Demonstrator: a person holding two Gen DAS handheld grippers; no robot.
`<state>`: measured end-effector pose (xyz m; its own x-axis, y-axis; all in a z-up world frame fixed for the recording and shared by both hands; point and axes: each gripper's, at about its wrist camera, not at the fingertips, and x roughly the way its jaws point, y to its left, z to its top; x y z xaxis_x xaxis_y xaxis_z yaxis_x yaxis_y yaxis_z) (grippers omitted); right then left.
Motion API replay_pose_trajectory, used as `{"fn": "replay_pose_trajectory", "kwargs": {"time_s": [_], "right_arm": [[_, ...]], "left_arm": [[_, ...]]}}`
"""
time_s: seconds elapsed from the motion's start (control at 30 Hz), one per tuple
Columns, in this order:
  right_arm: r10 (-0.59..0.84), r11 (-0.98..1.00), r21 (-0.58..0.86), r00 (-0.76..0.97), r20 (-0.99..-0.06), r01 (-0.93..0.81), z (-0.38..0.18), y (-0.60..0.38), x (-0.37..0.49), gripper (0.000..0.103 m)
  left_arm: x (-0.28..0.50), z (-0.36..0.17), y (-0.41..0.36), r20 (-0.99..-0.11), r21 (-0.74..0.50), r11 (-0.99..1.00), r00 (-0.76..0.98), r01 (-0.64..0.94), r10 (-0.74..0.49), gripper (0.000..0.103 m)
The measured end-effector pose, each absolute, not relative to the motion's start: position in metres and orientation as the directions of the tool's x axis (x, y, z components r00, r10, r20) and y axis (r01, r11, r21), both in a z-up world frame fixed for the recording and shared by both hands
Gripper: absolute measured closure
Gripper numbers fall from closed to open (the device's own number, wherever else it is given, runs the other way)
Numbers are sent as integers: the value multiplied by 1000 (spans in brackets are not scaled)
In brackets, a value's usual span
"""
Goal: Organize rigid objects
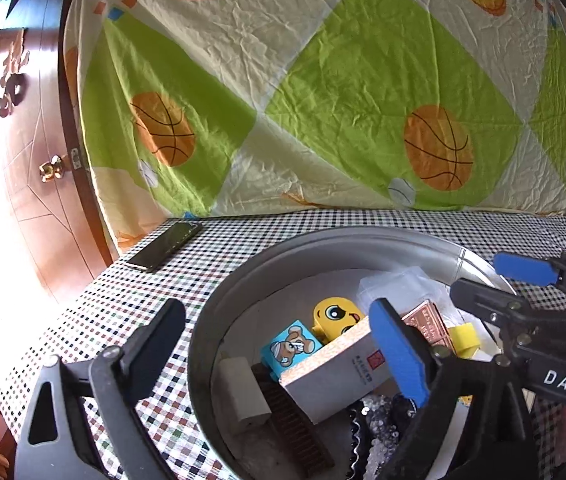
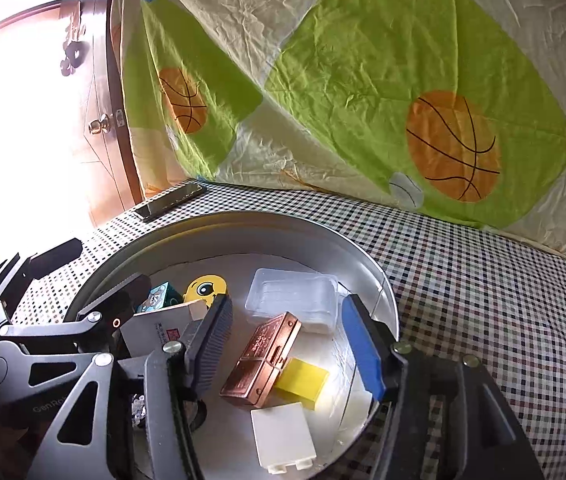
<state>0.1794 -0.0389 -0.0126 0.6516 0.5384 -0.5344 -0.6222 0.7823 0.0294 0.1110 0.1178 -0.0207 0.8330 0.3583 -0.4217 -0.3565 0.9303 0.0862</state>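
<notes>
left gripper [image 1: 283, 356] fingers spread wide, nothing pinched, grey-and-white cardboard box [image 1: 343, 372] lying loose between them | right gripper [image 2: 287, 348] fingers apart over the copper-coloured metal case [image 2: 261, 360], not squeezing it | everything sits in the round grey metal basin [image 2: 243, 224], lower middle of frame, on the checked tablecloth [image 2: 483, 280]

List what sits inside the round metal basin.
In the metal basin: clear plastic case, copper tin, yellow block, white block, grey box, bear block. Things beneath the box stay hidden.
</notes>
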Motion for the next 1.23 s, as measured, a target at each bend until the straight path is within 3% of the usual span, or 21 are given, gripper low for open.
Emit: {"fn": "replay_pose_trajectory", "kwargs": {"time_s": [0.13, 0.3, 1.23], "right_arm": [[540, 790, 19, 681, -495, -613, -3, -51, 162, 24], [531, 795, -14, 707, -467, -607, 8, -55, 143, 15], [540, 794, -34, 729, -421, -607, 35, -66, 101, 12]], "left_arm": [[97, -16, 117, -405, 80, 924, 835, -374, 373, 0], [83, -11, 113, -407, 70, 923, 833, -379, 373, 0], [37, 16, 122, -384, 15, 906, 834, -423, 396, 0]]}}
